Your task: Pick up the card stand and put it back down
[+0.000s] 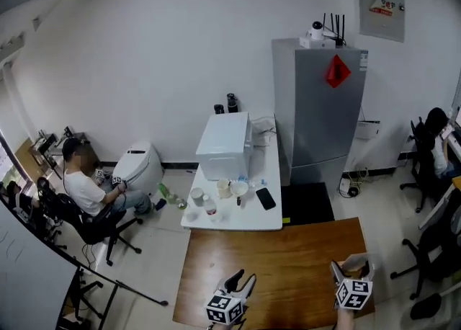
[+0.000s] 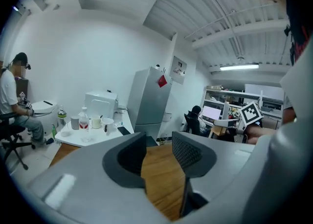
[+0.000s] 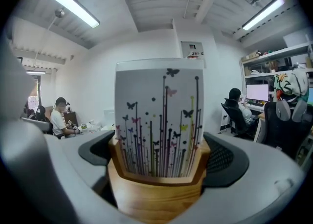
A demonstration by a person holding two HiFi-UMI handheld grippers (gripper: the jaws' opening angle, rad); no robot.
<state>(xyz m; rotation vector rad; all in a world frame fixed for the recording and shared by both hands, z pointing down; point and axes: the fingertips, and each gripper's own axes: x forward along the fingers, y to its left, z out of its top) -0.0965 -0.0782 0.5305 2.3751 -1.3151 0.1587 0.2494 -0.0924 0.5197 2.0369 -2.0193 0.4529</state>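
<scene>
The card stand point(image 3: 157, 181) is a wooden block holding an upright white card point(image 3: 159, 120) printed with butterflies and thin coloured stems. My right gripper point(image 3: 159, 167) is shut on the block, with a dark pad pressed against each side. In the head view that gripper point(image 1: 351, 269) hangs over the near right part of the brown wooden table point(image 1: 288, 256). My left gripper point(image 1: 240, 283) is over the table's near left part. Its jaws stand apart in the left gripper view point(image 2: 159, 159), with only tabletop showing between them.
Beyond the wooden table is a white table point(image 1: 248, 222) carrying a white box point(image 1: 225, 145), cups, a bottle and a phone point(image 1: 266, 198). A grey fridge point(image 1: 320, 105) stands behind it. One person sits at the left point(image 1: 86, 192), another at the right point(image 1: 436, 141), with office chairs nearby.
</scene>
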